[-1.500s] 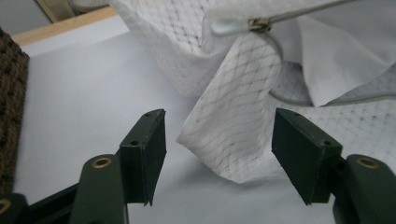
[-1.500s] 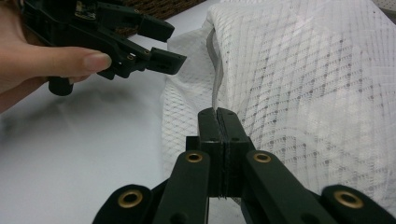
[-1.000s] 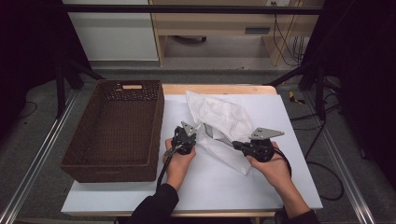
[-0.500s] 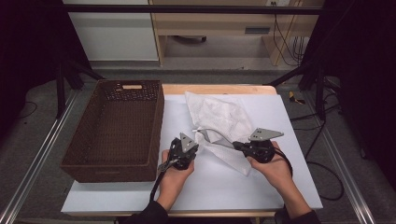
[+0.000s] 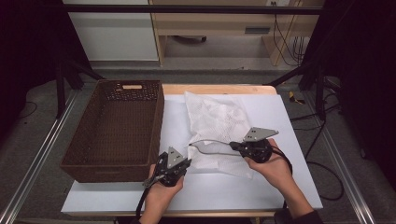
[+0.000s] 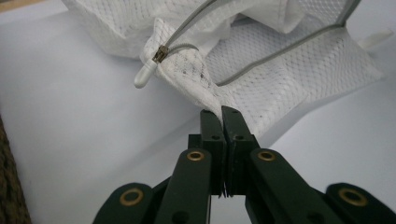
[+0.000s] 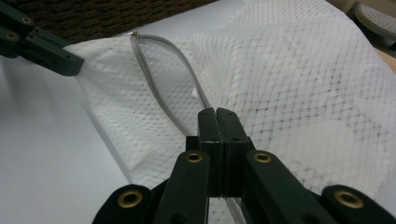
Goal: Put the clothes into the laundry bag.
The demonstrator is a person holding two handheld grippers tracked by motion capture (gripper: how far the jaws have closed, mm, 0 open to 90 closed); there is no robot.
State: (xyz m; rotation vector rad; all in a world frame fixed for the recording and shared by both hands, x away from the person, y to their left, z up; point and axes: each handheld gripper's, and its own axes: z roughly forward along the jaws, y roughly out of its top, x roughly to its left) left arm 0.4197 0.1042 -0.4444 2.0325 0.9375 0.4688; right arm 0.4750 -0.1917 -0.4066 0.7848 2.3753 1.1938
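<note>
Stretching between both hand-held grippers [image 5: 186, 161] [image 5: 232, 146], white mesh bag [image 5: 219, 122], corner pinched.

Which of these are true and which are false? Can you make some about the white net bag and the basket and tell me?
1. The left gripper pinches a corner of the white mesh bag. True.
2. The brown basket has clothes in it. False: the basket looks empty.
3. The right gripper is closed on the bag beside its grey zipper. True.
4. The bag lies inside the basket. False: it lies on the white table, to the right of the basket.
5. The zipper pull is white. True.
</note>
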